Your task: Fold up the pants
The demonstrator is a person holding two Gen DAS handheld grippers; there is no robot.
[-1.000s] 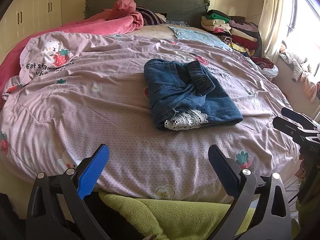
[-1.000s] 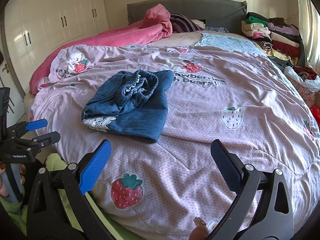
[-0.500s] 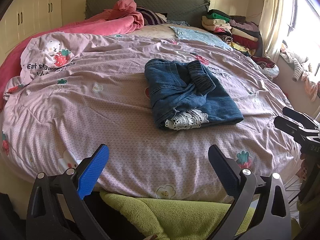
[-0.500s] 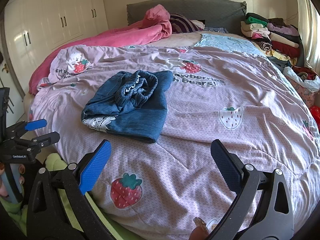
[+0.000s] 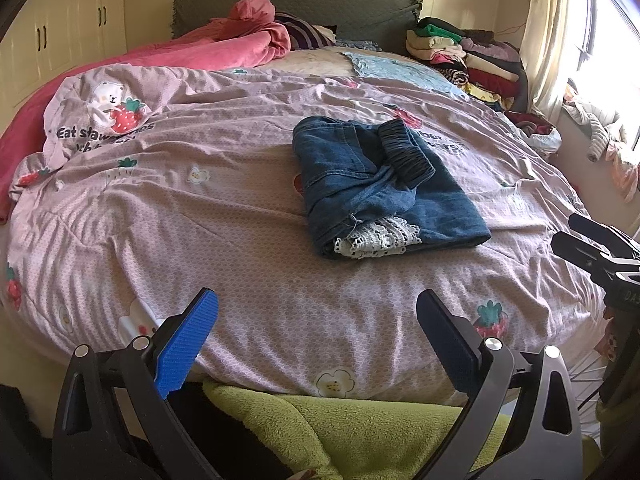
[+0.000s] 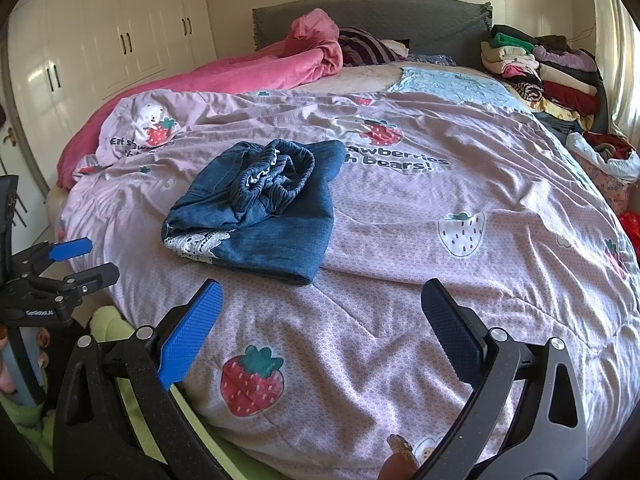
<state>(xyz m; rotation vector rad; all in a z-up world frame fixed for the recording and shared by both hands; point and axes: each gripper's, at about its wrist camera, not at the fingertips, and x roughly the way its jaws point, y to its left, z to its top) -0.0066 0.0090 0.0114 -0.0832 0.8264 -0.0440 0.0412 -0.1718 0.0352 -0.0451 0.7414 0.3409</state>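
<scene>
At the near edge of the bed, the left gripper (image 5: 316, 328) and the right gripper (image 6: 322, 320) both hang spread wide, pinching nothing, their handles cut off below. Beyond them, well apart from both, the denim pants (image 5: 376, 188) lie folded into a thick bundle on the lilac strawberry duvet (image 6: 460, 280), elastic waistband bunched on top, white lace hem poking out; inner layers are hidden.
</scene>
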